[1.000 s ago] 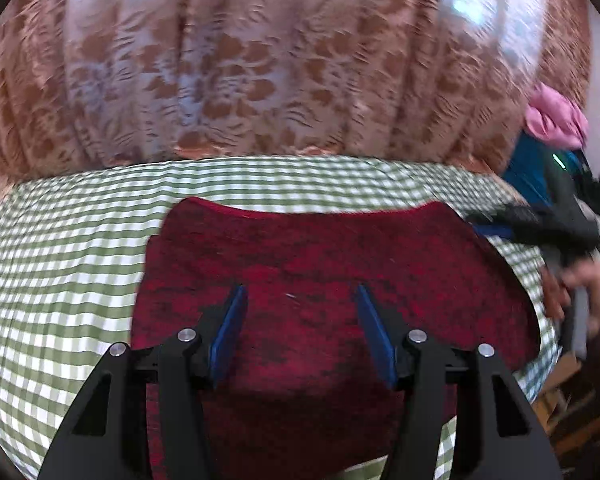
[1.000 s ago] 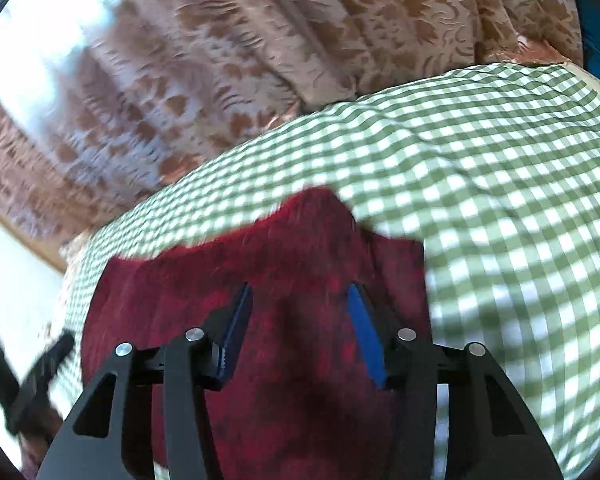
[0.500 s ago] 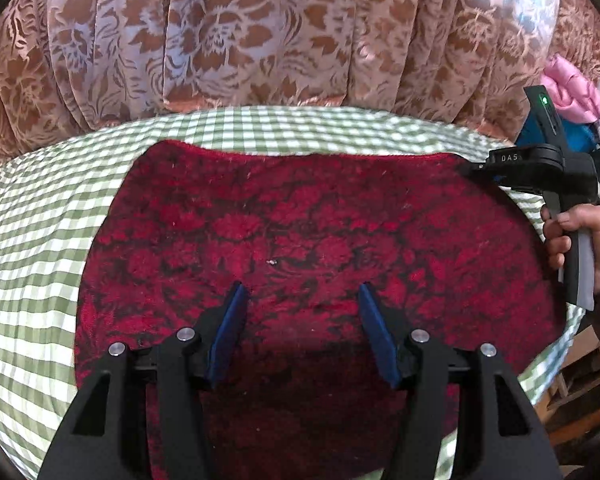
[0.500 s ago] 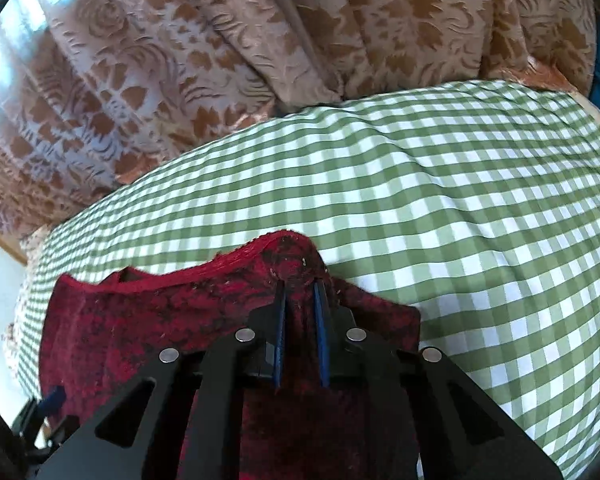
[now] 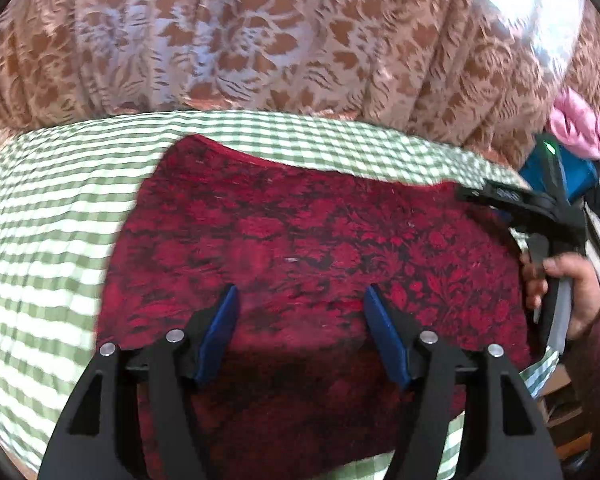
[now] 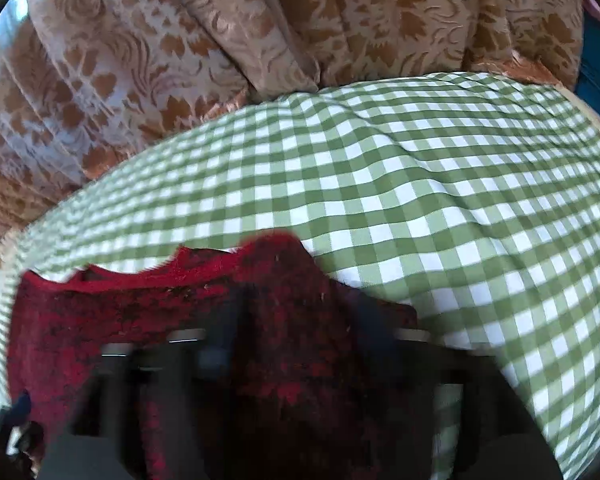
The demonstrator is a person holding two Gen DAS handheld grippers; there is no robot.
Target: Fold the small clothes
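Left gripper [image 5: 300, 328] over red cloth's [image 5: 320, 240] near middle, jaws opening, nothing clamped. Right gripper [image 6: 296, 344] at cloth's far right corner, blurred, jaws opening, raised cloth peak between them. Cloth: plush, dark floral pattern, spread flat on green-and-white checked tablecloth [image 6: 420, 184]. Brocade curtain [image 5: 260, 40] hanging beyond.
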